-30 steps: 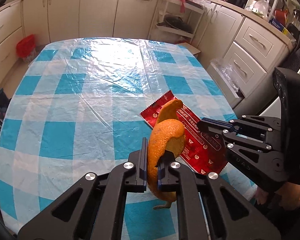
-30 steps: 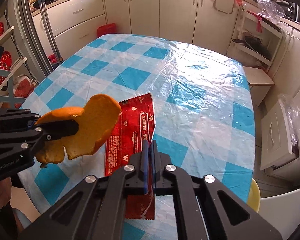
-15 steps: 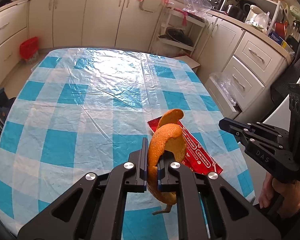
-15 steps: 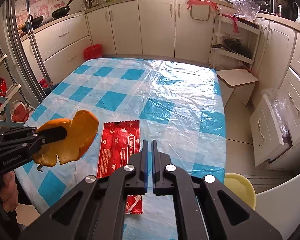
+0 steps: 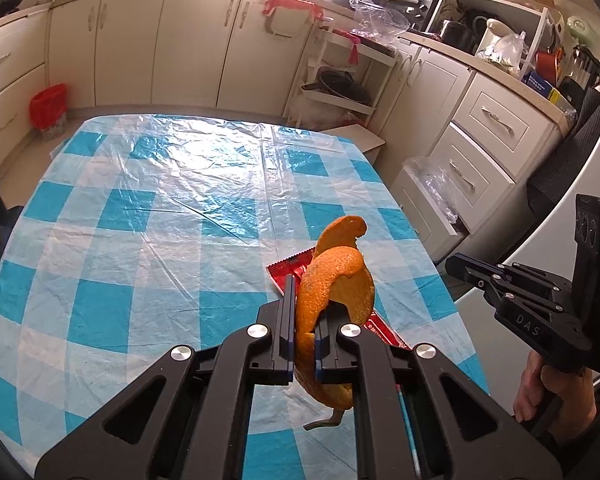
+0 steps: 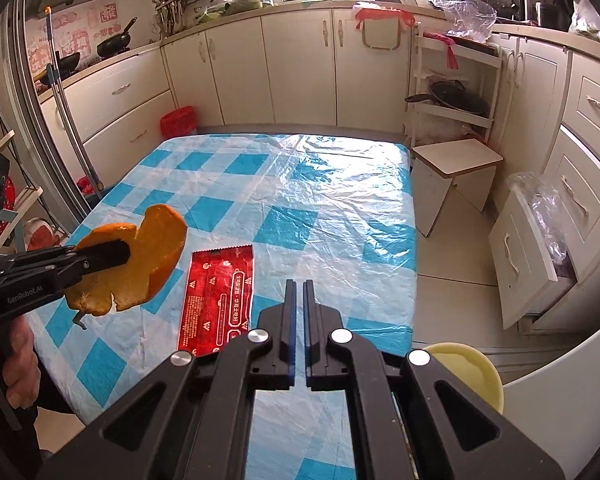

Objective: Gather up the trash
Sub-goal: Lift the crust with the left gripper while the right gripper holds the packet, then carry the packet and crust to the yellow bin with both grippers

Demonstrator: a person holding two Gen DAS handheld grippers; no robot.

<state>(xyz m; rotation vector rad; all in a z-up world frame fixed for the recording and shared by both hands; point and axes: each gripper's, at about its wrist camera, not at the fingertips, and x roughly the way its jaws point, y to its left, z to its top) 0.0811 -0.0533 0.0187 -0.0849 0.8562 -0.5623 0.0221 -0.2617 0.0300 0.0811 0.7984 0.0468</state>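
Note:
An orange peel [image 5: 336, 276] hangs above the near edge of the blue-checked table [image 5: 148, 216], and my left gripper [image 5: 303, 320] is shut on it. From the right wrist view the same peel [image 6: 156, 248] shows at the left in that gripper [image 6: 120, 252]. A red snack wrapper [image 6: 220, 292] lies flat on the tablecloth, partly hidden behind the peel in the left wrist view [image 5: 290, 270]. My right gripper [image 6: 299, 288] is shut with nothing in it, raised above the table's near right corner, to the right of the wrapper. It also shows at the right of the left wrist view [image 5: 456, 266].
A yellow round container [image 6: 468, 364] sits on the floor off the table's right edge. A low white stool [image 6: 456, 160] stands by the far right corner and a red bin [image 6: 178, 120] by the far cabinets. Drawers [image 6: 536, 264] hang open on the right.
My right gripper has drawn back and up, away from the red wrapper, which stays on the table. The left gripper still holds the peel in much the same place.

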